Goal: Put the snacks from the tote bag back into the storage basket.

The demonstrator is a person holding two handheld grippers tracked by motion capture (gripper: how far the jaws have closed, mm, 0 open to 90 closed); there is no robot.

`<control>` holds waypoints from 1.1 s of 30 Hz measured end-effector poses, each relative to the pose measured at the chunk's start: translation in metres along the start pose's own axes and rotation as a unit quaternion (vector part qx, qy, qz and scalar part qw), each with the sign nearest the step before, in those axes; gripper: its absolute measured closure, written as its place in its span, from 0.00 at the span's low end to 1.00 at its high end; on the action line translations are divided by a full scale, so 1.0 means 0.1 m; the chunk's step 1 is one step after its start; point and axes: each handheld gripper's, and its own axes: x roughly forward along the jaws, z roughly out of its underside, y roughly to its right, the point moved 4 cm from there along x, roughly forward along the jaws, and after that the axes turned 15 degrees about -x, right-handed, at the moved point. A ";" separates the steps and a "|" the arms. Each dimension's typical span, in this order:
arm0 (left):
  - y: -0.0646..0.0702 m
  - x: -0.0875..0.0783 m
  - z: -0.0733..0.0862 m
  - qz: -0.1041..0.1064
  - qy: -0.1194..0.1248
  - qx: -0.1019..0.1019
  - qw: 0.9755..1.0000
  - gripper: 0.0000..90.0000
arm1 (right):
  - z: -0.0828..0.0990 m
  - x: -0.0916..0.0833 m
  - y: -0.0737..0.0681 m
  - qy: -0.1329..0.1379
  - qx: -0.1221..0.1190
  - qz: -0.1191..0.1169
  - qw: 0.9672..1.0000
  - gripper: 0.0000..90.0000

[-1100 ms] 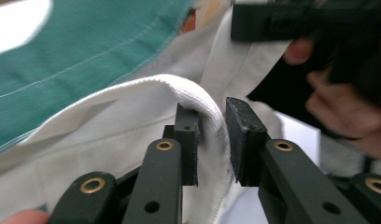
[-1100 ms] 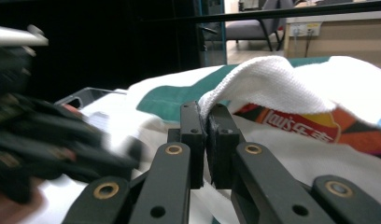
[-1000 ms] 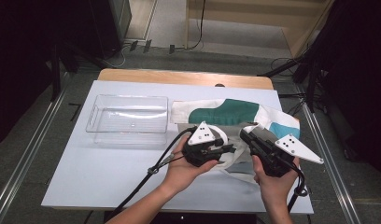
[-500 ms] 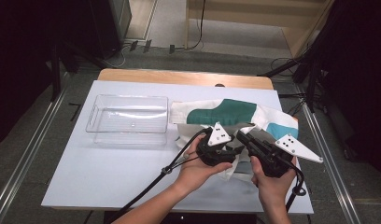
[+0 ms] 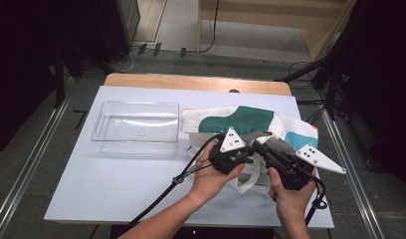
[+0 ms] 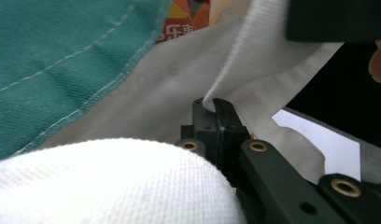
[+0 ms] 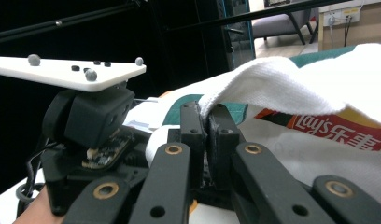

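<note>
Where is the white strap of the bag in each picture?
High view: the strap loops out below the bag, between the two hands.
Left gripper view: strap runs from top centre down into the shut jaws.
Right gripper view: strap arches from the shut jaws to the upper right.
Shared landmark: the bag's teal patch.

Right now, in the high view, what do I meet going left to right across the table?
Clear plastic tray → left hand-held gripper, shut on the tote bag's white strap → right hand-held gripper, shut on the same strap.
</note>
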 end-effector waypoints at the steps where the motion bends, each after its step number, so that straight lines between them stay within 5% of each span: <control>1: -0.01 -0.01 -0.01 0.002 0.000 0.000 1.000 1.00 | 0.00 -0.01 0.01 0.000 -0.002 0.002 1.000 0.96; 4: -0.03 -0.04 -0.04 0.000 0.002 0.004 1.000 1.00 | 0.00 -0.04 0.03 0.003 -0.011 0.008 1.000 0.93; 9: -0.11 -0.14 -0.13 -0.005 0.012 0.001 1.000 1.00 | 0.00 -0.14 0.13 0.022 -0.004 0.015 1.000 0.73; 13: -0.18 -0.21 -0.21 -0.010 0.021 -0.004 1.000 1.00 | 0.04 -0.20 0.20 0.021 -0.014 0.032 0.999 0.70; 16: -0.23 -0.28 -0.32 -0.011 0.033 -0.010 0.999 1.00 | 0.12 -0.19 0.30 0.000 -0.032 0.086 0.996 0.71; 17: -0.23 -0.28 -0.32 -0.011 0.033 -0.010 0.999 1.00 | 0.12 -0.19 0.30 0.000 -0.032 0.086 0.996 0.71; 18: -0.23 -0.30 -0.34 -0.013 0.036 -0.009 0.999 1.00 | 0.13 -0.15 0.32 -0.015 -0.056 0.129 0.990 0.77; 19: -0.23 -0.31 -0.35 -0.015 0.038 -0.008 0.999 1.00 | 0.13 -0.15 0.32 -0.015 -0.056 0.129 0.990 0.77; 21: -0.23 -0.31 -0.38 -0.016 0.037 -0.005 0.999 1.00 | 0.11 -0.06 0.32 -0.024 -0.078 0.158 0.984 0.85; 22: -0.22 -0.32 -0.39 -0.018 0.036 0.000 0.999 1.00 | 0.09 0.03 0.33 -0.030 -0.094 0.191 0.977 0.91; 23: -0.22 -0.32 -0.39 -0.018 0.036 0.000 0.999 1.00 | 0.09 0.03 0.33 -0.030 -0.094 0.191 0.977 0.91; 25: -0.21 -0.33 -0.41 -0.020 0.035 0.005 0.999 1.00 | 0.06 0.13 0.35 -0.022 -0.104 0.230 0.967 0.94; 26: -0.21 -0.34 -0.42 -0.020 0.036 0.005 0.999 1.00 | 0.04 0.18 0.38 -0.028 -0.109 0.255 0.961 0.94; 28: -0.23 -0.36 -0.43 -0.024 0.037 0.005 0.999 1.00 | 0.06 0.31 0.46 -0.055 -0.113 0.277 0.953 0.93; 29: -0.23 -0.36 -0.43 -0.024 0.037 0.005 0.999 1.00 | 0.06 0.31 0.46 -0.055 -0.113 0.277 0.953 0.93; 31: -0.26 -0.38 -0.44 -0.026 0.037 0.004 0.999 1.00 | 0.15 0.32 0.48 -0.090 -0.101 0.251 0.958 0.96; 33: -0.30 -0.39 -0.46 -0.027 0.041 0.003 0.999 1.00 | 0.20 0.30 0.47 -0.100 -0.102 0.245 0.959 0.98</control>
